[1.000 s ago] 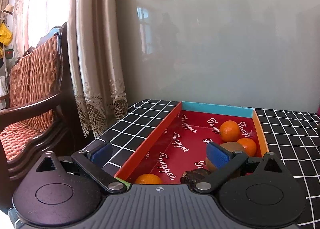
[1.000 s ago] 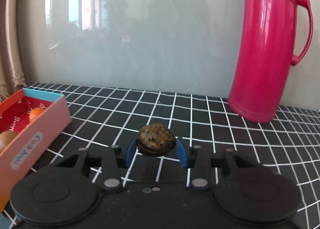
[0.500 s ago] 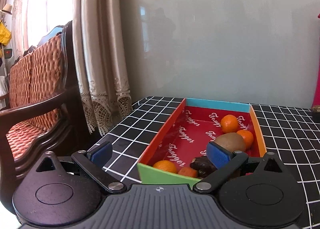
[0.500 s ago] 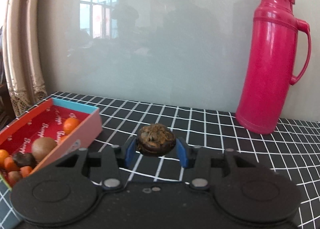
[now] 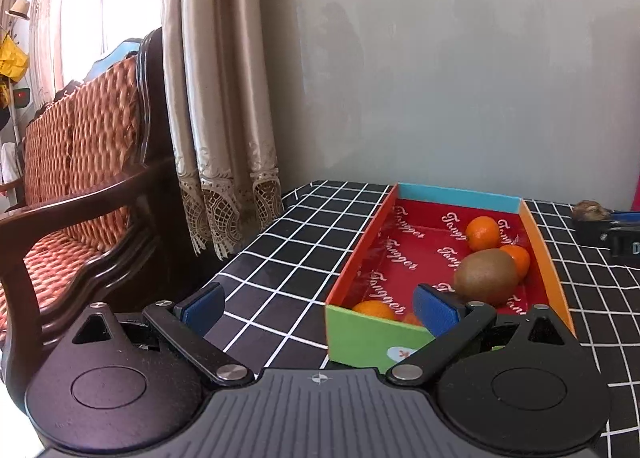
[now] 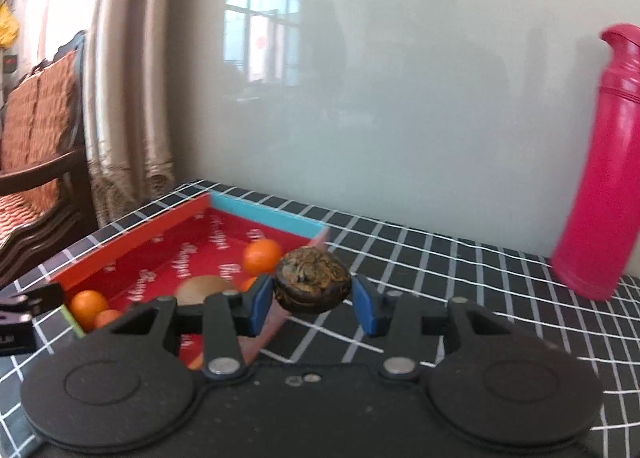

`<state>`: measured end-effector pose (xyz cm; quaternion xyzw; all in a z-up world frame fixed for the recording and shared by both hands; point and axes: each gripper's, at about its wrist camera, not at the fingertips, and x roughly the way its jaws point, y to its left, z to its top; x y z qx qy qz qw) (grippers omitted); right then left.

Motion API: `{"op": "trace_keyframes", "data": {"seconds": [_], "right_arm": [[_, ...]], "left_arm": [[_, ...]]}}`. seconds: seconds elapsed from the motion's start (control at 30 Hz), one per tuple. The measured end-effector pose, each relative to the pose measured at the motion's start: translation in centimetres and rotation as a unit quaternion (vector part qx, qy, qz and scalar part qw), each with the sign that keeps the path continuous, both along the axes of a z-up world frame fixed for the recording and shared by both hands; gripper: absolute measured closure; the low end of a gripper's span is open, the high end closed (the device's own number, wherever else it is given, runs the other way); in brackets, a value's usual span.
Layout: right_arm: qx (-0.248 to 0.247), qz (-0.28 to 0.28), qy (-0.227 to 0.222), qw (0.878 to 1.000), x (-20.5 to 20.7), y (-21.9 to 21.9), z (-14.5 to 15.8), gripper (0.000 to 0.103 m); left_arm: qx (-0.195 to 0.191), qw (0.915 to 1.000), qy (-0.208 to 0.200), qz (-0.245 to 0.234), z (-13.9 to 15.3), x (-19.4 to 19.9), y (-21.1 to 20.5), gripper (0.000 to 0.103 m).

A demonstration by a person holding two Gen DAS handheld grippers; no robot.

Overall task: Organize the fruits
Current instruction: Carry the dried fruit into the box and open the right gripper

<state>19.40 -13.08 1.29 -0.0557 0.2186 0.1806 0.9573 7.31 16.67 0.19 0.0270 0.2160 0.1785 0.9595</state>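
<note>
On black grid cloth (image 5: 304,234) beside curtain (image 5: 216,98) and chair (image 5: 72,178): box (image 5: 362,336), long axis set away toward grey wall, kiwi (image 5: 486,276) and oranges (image 5: 482,233) inside. Left gripper (image 5: 320,304) is spread, empty. Dark fruit (image 6: 313,282), broad side level, is clamped in right gripper (image 6: 313,298) over box's right wall. Flask (image 6: 608,178) is seen only from right.

Right gripper (image 6: 313,304) carried dark fruit (image 6: 313,282) leftward, beside box (image 6: 132,242).
</note>
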Motion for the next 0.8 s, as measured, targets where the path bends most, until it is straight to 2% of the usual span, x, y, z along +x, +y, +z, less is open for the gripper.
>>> {"op": "trace_keyframes", "data": {"seconds": [0.47,0.7,0.77,0.8], "right_arm": [[-0.004,0.082,0.017,0.997,-0.7,7.1,-1.4,0.061],[0.005,0.094,0.014,0.995,-0.5,8.9,-1.3,0.061],[-0.002,0.087,0.003,0.996,-0.4,9.1,-1.4,0.055],[-0.007,0.082,-0.004,0.997,-0.4,9.1,-1.5,0.047]], "left_arm": [[0.006,0.9998,0.009,0.014,-0.6,-0.6,1.9,0.003],[0.005,0.9996,0.004,0.026,-0.6,-0.8,2.6,0.003],[0.009,0.9996,0.011,0.023,-0.8,-0.7,2.4,0.003],[0.011,0.9996,0.011,0.023,-0.8,-0.7,2.5,0.003]]}}
